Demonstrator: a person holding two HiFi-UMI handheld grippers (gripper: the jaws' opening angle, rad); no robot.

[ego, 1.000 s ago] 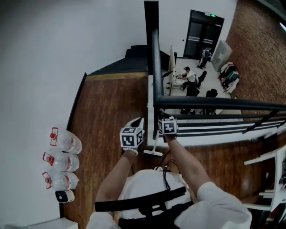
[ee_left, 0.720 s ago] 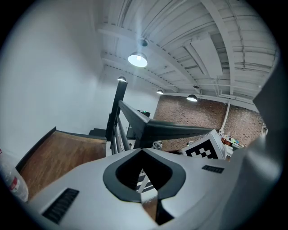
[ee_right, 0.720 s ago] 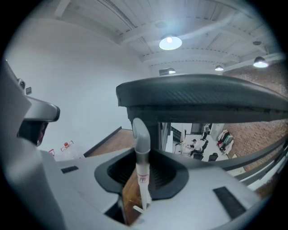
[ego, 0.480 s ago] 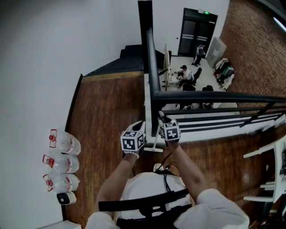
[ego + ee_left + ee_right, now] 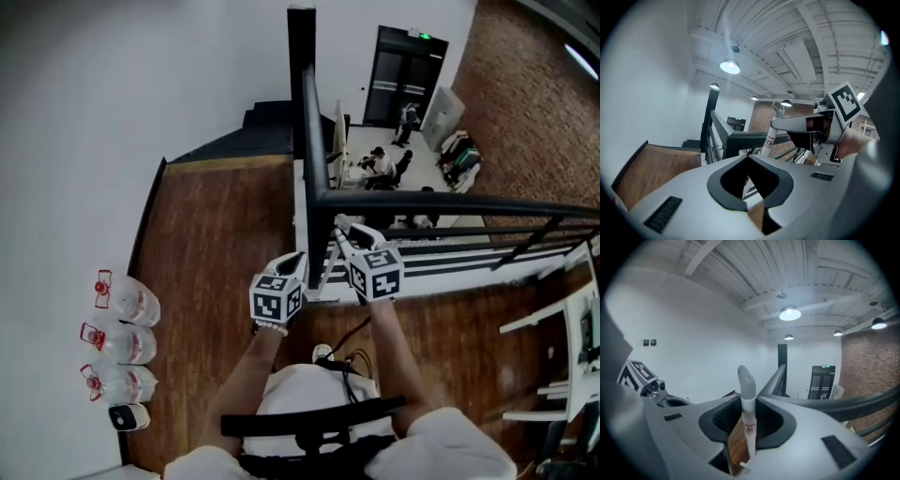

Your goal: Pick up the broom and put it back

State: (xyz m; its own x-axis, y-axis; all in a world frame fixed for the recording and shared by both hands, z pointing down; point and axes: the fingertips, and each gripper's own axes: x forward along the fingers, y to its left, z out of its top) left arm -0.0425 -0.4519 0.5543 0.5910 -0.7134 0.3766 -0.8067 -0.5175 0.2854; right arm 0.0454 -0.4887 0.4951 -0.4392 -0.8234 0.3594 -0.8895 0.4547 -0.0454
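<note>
The right tool (image 5: 750, 400) is gripping the broom (image 5: 746, 380) by its white handle, holding it upright near the black railing (image 5: 422, 203), while the left tool (image 5: 749, 158) is hovering alongside, jaws closed and empty

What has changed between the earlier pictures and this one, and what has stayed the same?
The right gripper has risen toward the railing, lifting the broom with it; the broom's head no longer rests on the floor between the hands. Nothing was newly taken or let go. Unchanged: the right gripper's hold on the handle, the left gripper empty beside it, the bottles by the wall.
</note>
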